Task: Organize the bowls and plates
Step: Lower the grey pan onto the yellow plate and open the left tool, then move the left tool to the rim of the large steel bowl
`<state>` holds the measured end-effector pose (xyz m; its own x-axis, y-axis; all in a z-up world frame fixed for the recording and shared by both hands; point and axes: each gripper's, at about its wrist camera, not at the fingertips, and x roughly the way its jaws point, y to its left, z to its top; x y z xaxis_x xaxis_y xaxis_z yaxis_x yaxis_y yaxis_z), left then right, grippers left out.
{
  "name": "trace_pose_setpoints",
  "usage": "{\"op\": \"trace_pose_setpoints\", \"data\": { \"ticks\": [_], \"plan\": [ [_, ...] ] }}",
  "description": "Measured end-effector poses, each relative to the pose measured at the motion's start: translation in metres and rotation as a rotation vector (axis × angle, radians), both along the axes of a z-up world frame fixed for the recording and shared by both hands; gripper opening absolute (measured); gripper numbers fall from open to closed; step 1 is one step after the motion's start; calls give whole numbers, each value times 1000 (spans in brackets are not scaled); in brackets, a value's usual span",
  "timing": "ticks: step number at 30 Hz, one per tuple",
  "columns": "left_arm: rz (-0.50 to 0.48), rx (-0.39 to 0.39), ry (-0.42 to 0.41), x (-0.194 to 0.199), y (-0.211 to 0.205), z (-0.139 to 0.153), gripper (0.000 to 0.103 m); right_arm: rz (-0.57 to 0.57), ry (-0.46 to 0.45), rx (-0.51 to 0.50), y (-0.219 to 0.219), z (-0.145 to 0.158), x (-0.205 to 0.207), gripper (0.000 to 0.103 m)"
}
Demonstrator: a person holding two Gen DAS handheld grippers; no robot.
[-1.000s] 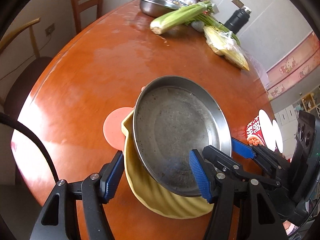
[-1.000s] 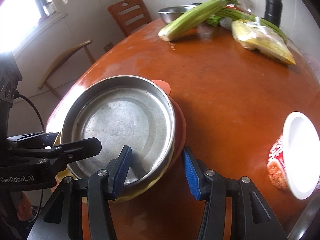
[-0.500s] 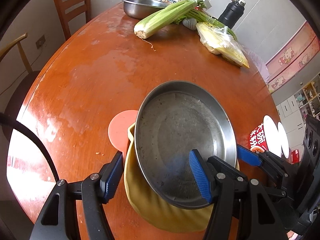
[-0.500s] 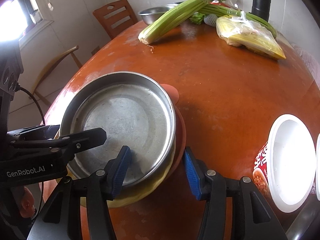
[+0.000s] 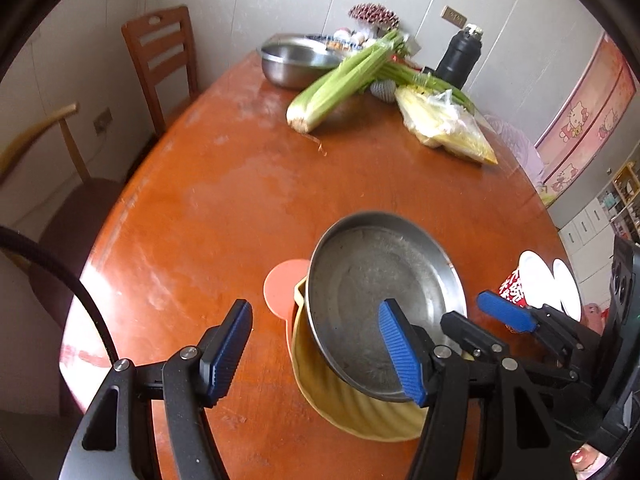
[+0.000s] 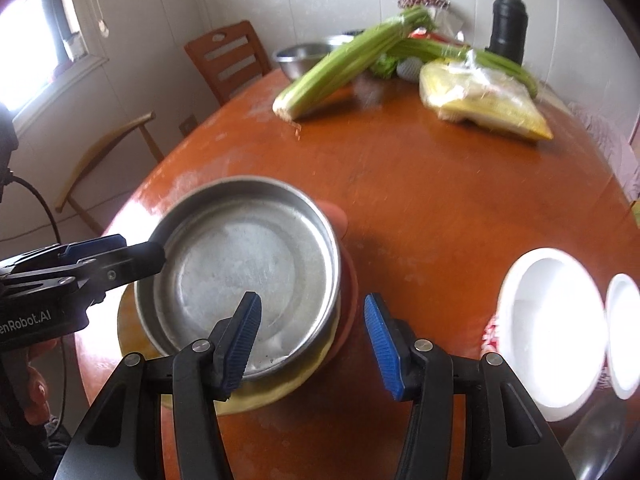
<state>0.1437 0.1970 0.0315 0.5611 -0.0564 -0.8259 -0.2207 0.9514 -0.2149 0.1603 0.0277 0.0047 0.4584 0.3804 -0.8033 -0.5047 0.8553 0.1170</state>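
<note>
Right wrist view: both tongs, right gripper point(image 6: 312, 332) and left gripper point(image 6: 120, 250), spread, straddling steel plate point(image 6: 244, 268) rim, apparently seating it onto yellow dish point(image 6: 256, 396).

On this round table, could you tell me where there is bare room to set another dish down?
The widest bare stretch of the table lies between the stacked metal pan and the celery, reaching the chair-side edge. A smaller patch sits between pan and noodle cup. The far end is crowded: steel bowl, celery, bagged food, flask.

steel pan point(image 6: 240, 264) | empty, stacked on yellow plate point(image 5: 352, 404) | atop orange plate point(image 5: 282, 290) | near table edge
</note>
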Motion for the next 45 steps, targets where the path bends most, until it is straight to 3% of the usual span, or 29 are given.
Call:
{"op": "trace_pose_setpoints", "data": {
  "ticks": [10,14,26,33,45],
  "plan": [
    [-97,66,-88,-7,-54,39,68,-60,-106,100,-46,50,-18,56],
    [-151,83,-116,-6,-82,50,68,-110,-186,94,-74,67,-27,56],
    [-330,74,-166,0,-187,57,69,-246,-217,107,-175,80,-44,57],
    [-385,81,-167,0,-233,55,70,-311,-230,115,-227,85,-52,57],
    [-411,94,-125,-2,-271,45,70,-369,-204,119,-287,77,-62,57]
  ]
}}
